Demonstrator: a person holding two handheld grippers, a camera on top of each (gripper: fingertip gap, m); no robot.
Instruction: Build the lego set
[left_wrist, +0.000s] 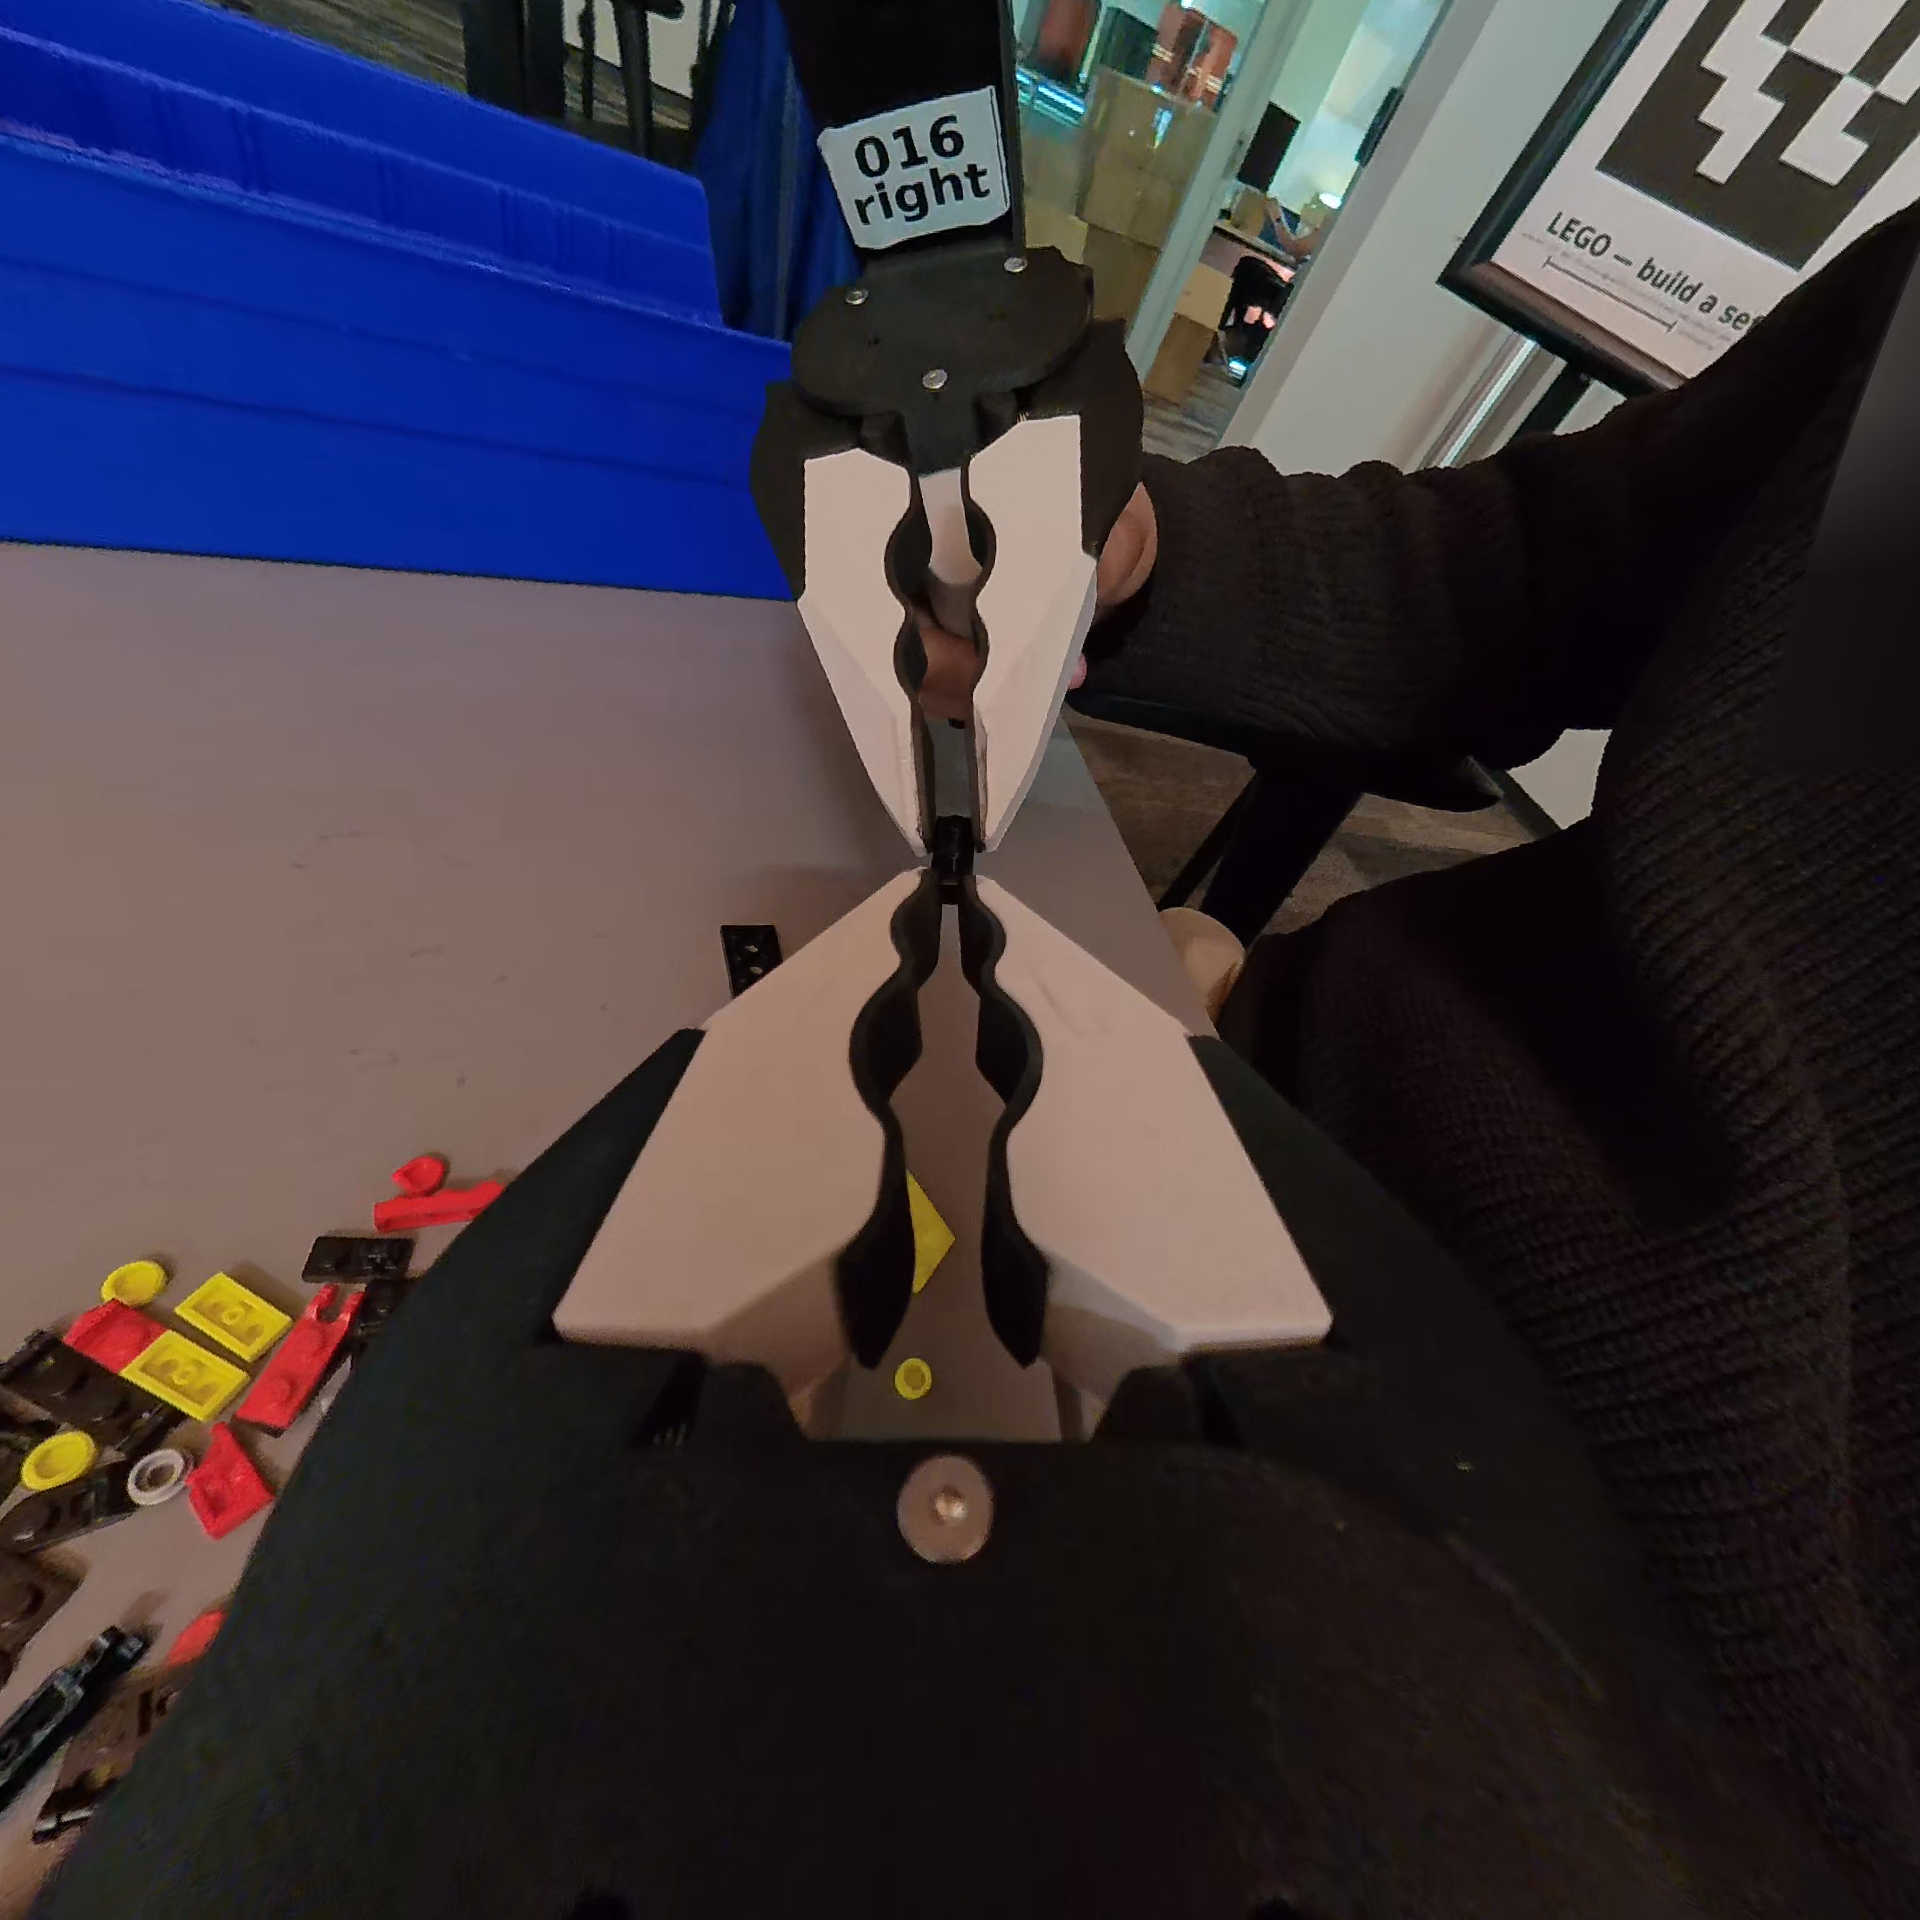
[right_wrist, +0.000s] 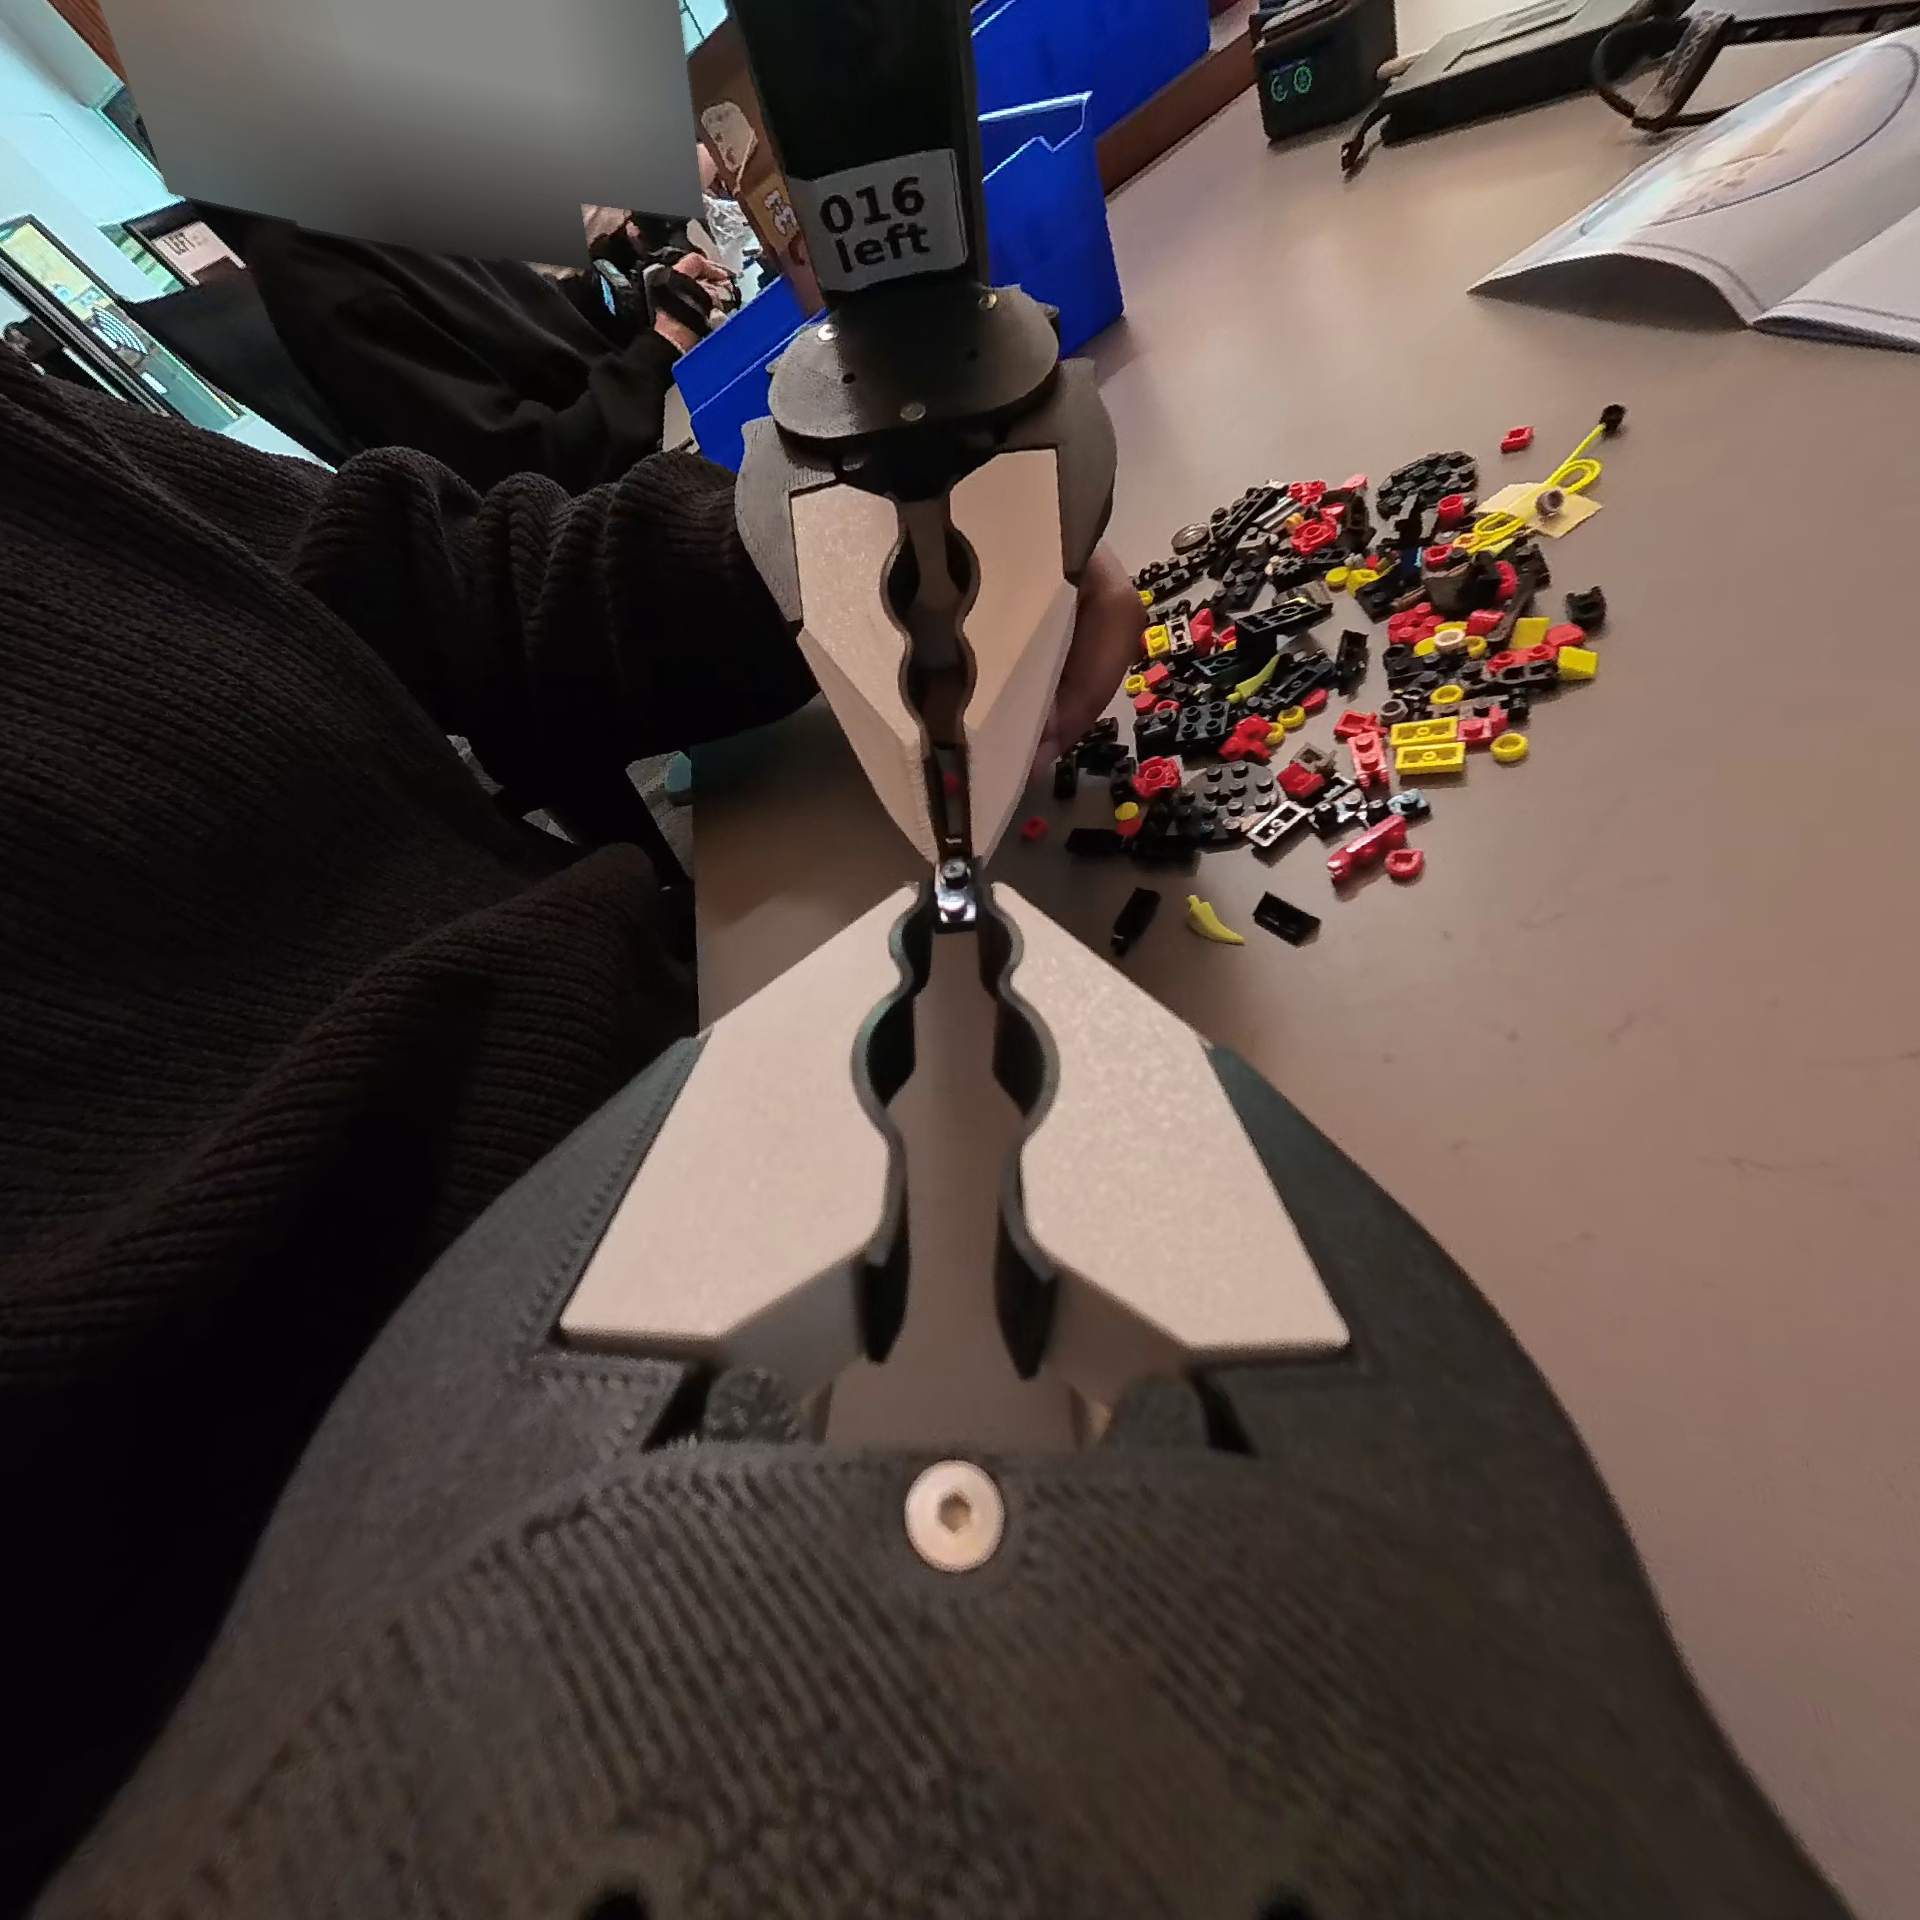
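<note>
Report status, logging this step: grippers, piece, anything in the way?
Left gripper and right gripper tip to tip above table edge, both shut on small black piece. Loose brick pile off to the side. Nothing in the way.

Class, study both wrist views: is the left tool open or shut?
Shut. The left tool has its white fingertips pinched on a small black lego piece, held tip to tip with the right tool.

Small black lego piece (left_wrist: 951, 854) at frame centre: pinched between 2 pairs of white fingertips, shape too small to tell. Heap of black, red and yellow lego parts (left_wrist: 156, 1392), lower left: cut by the left edge, partly behind the black gripper body. Open white booklet (right_wrist: 1745, 223), upper right: cut off by the right edge. Framed black-and-white poster (left_wrist: 1704, 156), upper right: cropped.
</note>
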